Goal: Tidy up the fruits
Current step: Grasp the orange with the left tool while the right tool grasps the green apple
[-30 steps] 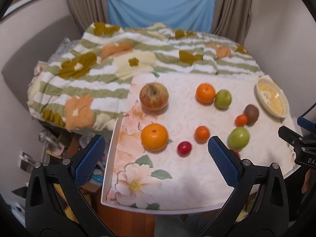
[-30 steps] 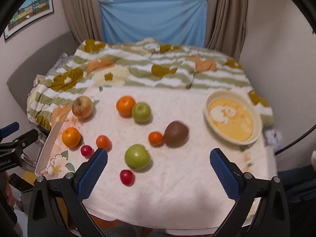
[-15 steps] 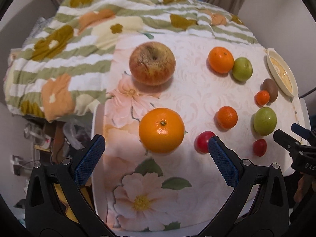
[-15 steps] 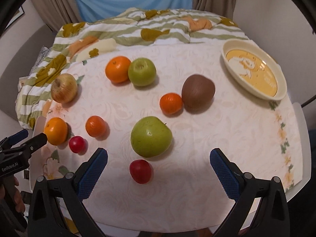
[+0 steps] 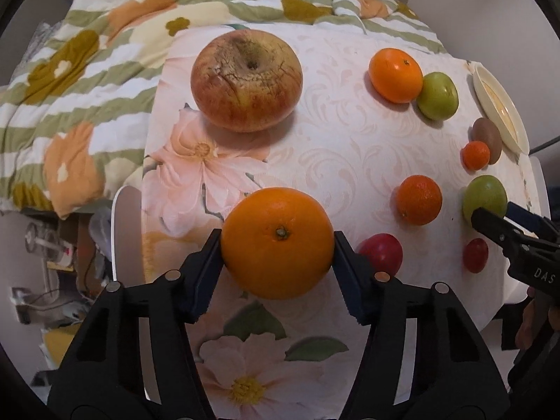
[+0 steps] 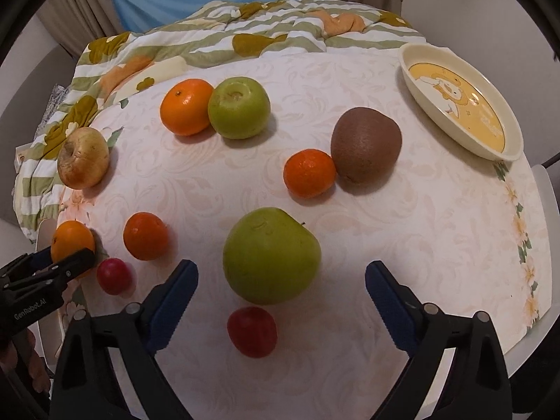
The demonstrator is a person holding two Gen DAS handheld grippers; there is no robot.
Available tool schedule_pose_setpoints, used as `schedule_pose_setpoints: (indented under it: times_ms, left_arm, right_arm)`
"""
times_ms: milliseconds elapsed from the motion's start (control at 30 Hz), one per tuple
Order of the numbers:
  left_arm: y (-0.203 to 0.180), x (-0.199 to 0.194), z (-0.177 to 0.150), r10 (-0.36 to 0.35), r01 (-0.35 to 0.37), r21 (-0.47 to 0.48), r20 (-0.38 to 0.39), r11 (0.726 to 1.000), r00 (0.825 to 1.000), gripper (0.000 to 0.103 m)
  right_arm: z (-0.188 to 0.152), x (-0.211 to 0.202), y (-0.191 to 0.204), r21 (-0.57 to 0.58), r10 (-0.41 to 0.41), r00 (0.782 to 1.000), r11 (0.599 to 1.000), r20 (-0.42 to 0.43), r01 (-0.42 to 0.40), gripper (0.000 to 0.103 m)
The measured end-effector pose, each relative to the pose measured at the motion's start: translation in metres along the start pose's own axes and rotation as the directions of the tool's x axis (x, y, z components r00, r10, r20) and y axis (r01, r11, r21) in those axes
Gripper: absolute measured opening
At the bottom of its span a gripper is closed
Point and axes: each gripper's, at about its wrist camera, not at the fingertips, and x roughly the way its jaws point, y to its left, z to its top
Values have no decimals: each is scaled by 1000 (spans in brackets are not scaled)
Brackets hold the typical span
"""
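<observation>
Two grippers low over the table [image 6: 437, 210]. Left gripper [image 5: 277, 245] just closing, both pads flat against the sides of the big orange [image 5: 277, 243] near the table's left edge (fruit resting on the flowered cloth, not lifted). Right gripper [image 6: 281, 276] also closing a little, yet wide apart, fingers [image 6: 388, 292] either side of the large green apple [image 6: 271, 255] toward the front edge and clear of it, nothing held. Small red fruit [image 6: 252, 330] just in front of that apple, between the jaws too. Second red fruit [image 5: 380, 253] just beside the orange. Wrinkled apple [image 5: 246, 80] at the far left corner. Farther back, a tangerine [image 6: 187, 106] touching another green apple [image 6: 239, 107]; kiwi [image 6: 365, 145] touching a small tangerine [image 6: 309, 173]. Yellow dish [image 6: 458, 98] at the far right corner, empty.
</observation>
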Motion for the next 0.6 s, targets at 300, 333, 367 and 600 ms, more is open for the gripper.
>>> schedule_pose_setpoints:
  times_ms: [300, 333, 367, 600]
  left_arm:
    - [0, -3, -6, -4, 4, 19, 6, 1000, 1000, 67]
    - [0, -4, -7, -3, 2, 21, 7, 1000, 1000, 67]
    - [1, -4, -8, -4, 4, 19, 8, 1000, 1000, 67]
    - [5, -8, -13, -5, 5, 10, 16, 1000, 1000, 66]
  right_arm:
    - [4, 9, 0, -8, -7, 1000, 1000, -16, 7, 76]
    - [5, 9, 0, -4, -6, 1000, 1000, -16, 6, 76]
    - [4, 9, 0, -2, -5, 1000, 1000, -14, 4, 75]
    - [5, 14, 4, 0, 14, 1000, 1000, -21, -14, 52]
